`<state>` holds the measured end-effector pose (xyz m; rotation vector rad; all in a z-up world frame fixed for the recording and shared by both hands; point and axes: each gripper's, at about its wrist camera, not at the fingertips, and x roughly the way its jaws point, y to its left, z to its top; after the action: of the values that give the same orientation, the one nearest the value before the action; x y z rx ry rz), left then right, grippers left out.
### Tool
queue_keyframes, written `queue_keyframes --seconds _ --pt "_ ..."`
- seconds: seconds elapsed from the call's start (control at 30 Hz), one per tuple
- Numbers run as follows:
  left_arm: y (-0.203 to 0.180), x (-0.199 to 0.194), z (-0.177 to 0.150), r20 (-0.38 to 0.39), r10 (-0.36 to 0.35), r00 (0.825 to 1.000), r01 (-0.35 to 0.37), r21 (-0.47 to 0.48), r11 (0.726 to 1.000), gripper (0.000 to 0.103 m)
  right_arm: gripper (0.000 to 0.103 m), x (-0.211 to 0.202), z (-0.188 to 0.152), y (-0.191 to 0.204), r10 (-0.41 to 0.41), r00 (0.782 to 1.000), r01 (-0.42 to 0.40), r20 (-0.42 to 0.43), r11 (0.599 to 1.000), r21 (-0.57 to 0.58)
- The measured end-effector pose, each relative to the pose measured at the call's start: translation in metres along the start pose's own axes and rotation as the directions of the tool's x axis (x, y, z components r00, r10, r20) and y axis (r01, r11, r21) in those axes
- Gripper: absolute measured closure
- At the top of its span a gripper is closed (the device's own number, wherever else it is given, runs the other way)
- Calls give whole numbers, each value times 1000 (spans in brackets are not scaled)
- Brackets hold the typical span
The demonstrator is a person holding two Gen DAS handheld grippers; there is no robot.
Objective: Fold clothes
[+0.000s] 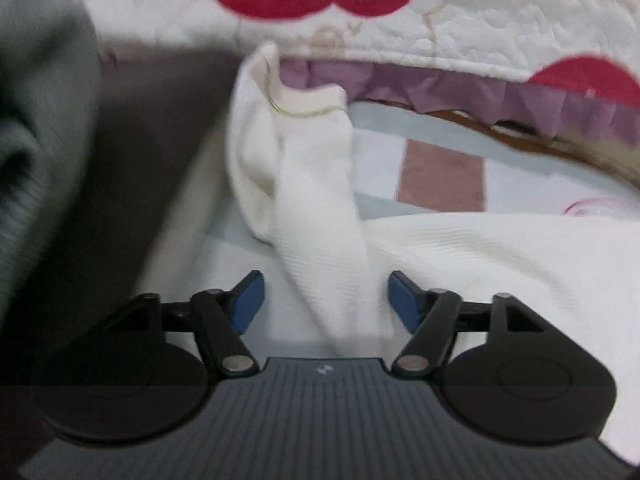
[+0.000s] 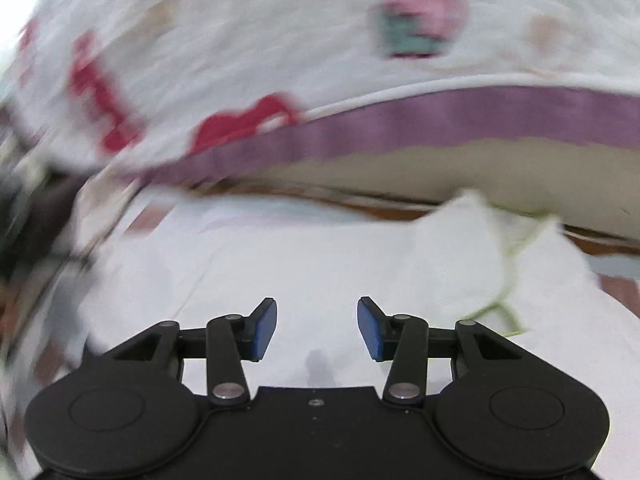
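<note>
A white ribbed garment (image 1: 320, 216) lies on a pale sheet with pink and grey-blue blocks (image 1: 440, 172), low beside the bed. One part of it stands up in a twisted fold, and a thin yellow-green line runs along its edge (a seam or a thread, I cannot tell which). In the right wrist view the same white garment (image 2: 460, 264) spreads out flat, with the yellow-green line curling over it.

The left hand-held gripper (image 1: 326, 300) has its blue pads wide apart. The raised fold sits between them, but the pads do not press on it. The right hand-held gripper (image 2: 317, 328) is spread too, with nothing in it, just above the white cloth.

Behind is a white quilt with red shapes (image 1: 500, 20) and a purple frill (image 1: 500, 96) under it. A grey knitted cloth (image 1: 36, 120) hangs at the left.
</note>
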<state>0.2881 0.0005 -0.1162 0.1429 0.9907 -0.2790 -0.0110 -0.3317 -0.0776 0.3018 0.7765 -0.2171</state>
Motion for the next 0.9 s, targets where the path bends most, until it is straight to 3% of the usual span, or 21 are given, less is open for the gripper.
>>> queue_keyframes --seconds 0.07,0.27,0.33,0.37,0.4,0.5,0.6,0.77,0.9 --pt "7 9 2 -17 -40 999 39 -60 997 24 54 2 -7 16 52 998 -54 -37 997 -52" --pt "-14 19 7 65 -11 998 6 79 997 24 54 -1 -29 73 212 971 -224 -112 969 -104" --pt "-14 17 14 95 6 996 -15 98 995 54 54 4 -32 95 251 959 -268 -131 953 -137" --pt "-12 14 18 111 41 993 -52 103 993 88 54 9 -32 105 264 955 -284 -137 946 -157" --pt "-10 12 21 128 72 989 -86 102 991 92 54 15 -32 114 272 952 -295 -141 939 -176" --pt "11 1 24 165 83 983 -86 11 996 94 54 32 -37 128 292 945 -318 -150 926 -203" --pt "20 -4 20 159 94 983 -100 27 995 94 73 43 -45 131 361 915 -392 -180 900 -190" --pt "36 -24 12 197 97 976 -82 -83 993 93 73 46 -67 134 422 873 -464 -243 872 -154" --pt "31 -42 9 252 93 963 -67 -113 991 94 73 40 -73 134 449 858 -489 -248 863 -130"
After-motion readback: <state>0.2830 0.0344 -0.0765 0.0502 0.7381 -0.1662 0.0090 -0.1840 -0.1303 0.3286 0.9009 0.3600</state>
